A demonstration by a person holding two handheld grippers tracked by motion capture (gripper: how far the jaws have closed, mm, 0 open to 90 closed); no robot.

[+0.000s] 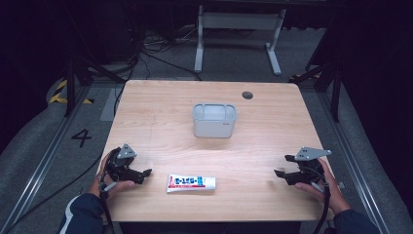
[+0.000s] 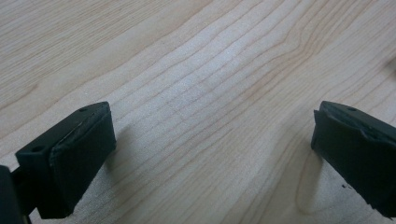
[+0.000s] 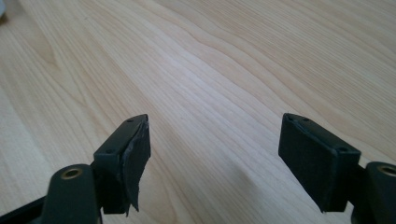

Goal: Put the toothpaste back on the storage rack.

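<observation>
Near table edge: left gripper (image 1: 146, 173) low over the wooden table (image 1: 263, 141), jaws spread wide with bare wood between; right gripper (image 1: 278, 173) likewise wide apart and holding nothing. Between them, nearer the left one, a white toothpaste tube (image 1: 191, 183) lying flat. Farther back, mid-table, a grey plastic bin (image 1: 214, 120), upright, well apart from both.

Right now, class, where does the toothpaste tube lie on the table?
In the high view, the toothpaste tube lies flat near the table's front edge, just right of the left gripper and in front of the grey basket.
</observation>
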